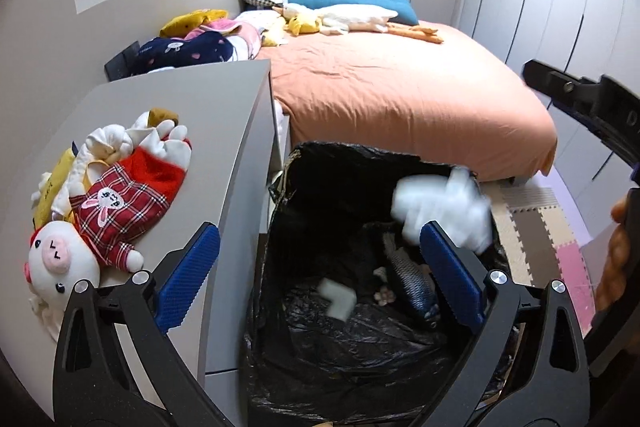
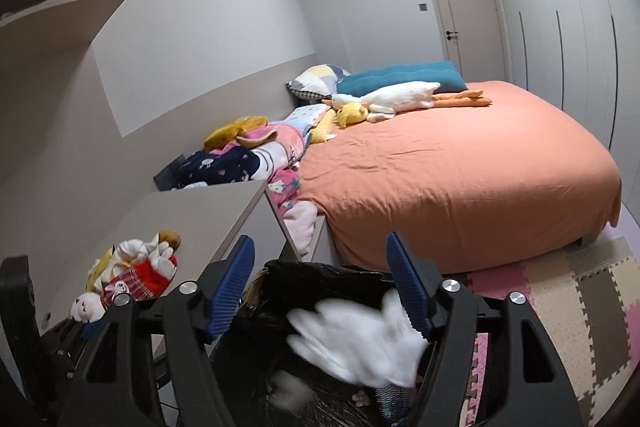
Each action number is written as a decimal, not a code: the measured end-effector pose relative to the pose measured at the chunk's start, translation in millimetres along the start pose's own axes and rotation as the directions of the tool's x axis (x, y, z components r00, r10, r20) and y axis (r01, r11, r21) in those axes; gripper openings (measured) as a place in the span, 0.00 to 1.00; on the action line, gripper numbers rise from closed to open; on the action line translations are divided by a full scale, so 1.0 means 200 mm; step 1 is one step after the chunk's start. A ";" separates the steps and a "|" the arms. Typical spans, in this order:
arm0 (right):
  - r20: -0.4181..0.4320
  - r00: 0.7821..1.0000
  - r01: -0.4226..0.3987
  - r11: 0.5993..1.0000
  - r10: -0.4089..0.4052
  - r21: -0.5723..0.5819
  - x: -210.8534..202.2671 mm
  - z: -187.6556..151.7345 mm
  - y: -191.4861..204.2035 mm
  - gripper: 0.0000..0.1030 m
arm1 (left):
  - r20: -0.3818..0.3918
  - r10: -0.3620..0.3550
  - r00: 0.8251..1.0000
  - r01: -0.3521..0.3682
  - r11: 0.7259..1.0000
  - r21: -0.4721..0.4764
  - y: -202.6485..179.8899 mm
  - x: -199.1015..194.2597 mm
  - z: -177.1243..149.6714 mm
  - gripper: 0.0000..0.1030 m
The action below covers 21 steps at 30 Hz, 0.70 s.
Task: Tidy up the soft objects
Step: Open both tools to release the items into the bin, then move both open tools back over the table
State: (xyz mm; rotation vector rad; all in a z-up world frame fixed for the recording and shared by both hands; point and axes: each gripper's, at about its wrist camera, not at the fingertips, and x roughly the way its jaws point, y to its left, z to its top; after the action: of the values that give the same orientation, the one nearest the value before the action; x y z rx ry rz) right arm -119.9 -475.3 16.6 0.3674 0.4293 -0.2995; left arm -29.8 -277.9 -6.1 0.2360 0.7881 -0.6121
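bedroom with an orange-covered bed (image 1: 400,95) behind a bin lined with a black bag (image 1: 320,347); left gripper (image 1: 320,273) stands with fingers spread wide, nothing pressed between them; right gripper (image 2: 320,285) likewise parted and empty; a blurred white soft thing (image 2: 356,343), shape hard to make out, hangs loose over the bag mouth just beside the right gripper's right finger, apart from both pads; only the left view shows the bag's inside: a grey fish plush (image 1: 412,287) and a pale blurred scrap (image 1: 338,301) between the fingers; pig plush (image 1: 64,263) in red plaid lies on the grey cabinet top (image 1: 208,107), left of the left finger; bag bottom is cut off.
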 end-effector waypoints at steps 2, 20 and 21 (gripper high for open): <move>-0.003 1.000 -0.001 1.000 0.001 0.011 0.00 0.00 -0.02 0.68 | -0.008 -0.003 1.000 0.003 1.000 -0.022 0.02 0.01 0.00 0.94; -0.057 0.998 -0.036 0.999 0.035 -0.018 0.08 -0.04 0.09 0.68 | -0.018 0.046 0.999 -0.047 0.996 -0.080 0.17 -0.02 -0.03 0.94; -0.060 0.997 -0.040 0.999 0.039 -0.021 0.09 -0.04 0.10 0.68 | -0.017 0.047 0.999 -0.049 0.995 -0.085 0.19 -0.02 -0.02 0.94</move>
State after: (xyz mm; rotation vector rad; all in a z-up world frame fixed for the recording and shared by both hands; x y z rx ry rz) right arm -99.6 -457.9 6.5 0.3631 0.4831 -0.2456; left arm -12.2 -243.7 -7.3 0.1809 0.8192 -0.5307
